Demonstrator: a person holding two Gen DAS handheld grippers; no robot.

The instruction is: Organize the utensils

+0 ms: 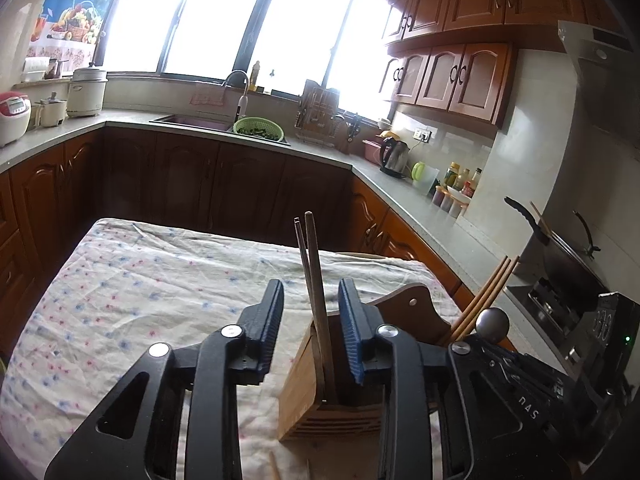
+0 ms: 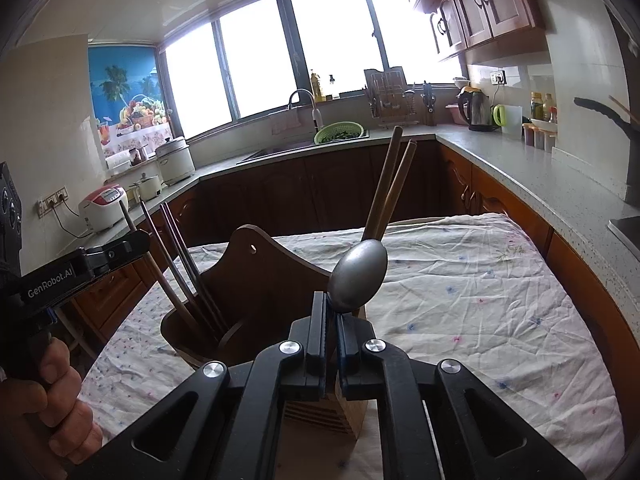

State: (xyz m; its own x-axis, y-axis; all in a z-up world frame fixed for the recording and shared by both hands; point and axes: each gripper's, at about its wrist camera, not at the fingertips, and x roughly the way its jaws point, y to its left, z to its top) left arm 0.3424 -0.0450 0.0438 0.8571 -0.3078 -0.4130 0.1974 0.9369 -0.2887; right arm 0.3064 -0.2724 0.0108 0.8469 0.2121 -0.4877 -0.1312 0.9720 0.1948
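Observation:
A wooden utensil holder (image 1: pixel 316 396) stands on the cloth-covered table (image 1: pixel 120 288); it also shows in the right wrist view (image 2: pixel 248 292). Dark chopsticks (image 1: pixel 316 280) stand in its left compartment, between the fingers of my open left gripper (image 1: pixel 311 320) without touching them. Lighter chopsticks (image 1: pixel 486 292) stand in the right compartment. My right gripper (image 2: pixel 331 320) is shut on a metal spoon (image 2: pixel 358 276), bowl up, just above the holder. The spoon's bowl (image 1: pixel 492 324) shows in the left wrist view beside the right gripper's body.
Two loose chopstick ends (image 1: pixel 276 468) lie on the cloth in front of the holder. A long pale utensil (image 2: pixel 416 221) lies at the table's far edge. Kitchen counters (image 2: pixel 500 168) with a kettle (image 2: pixel 478 110) and jars run behind and to the right.

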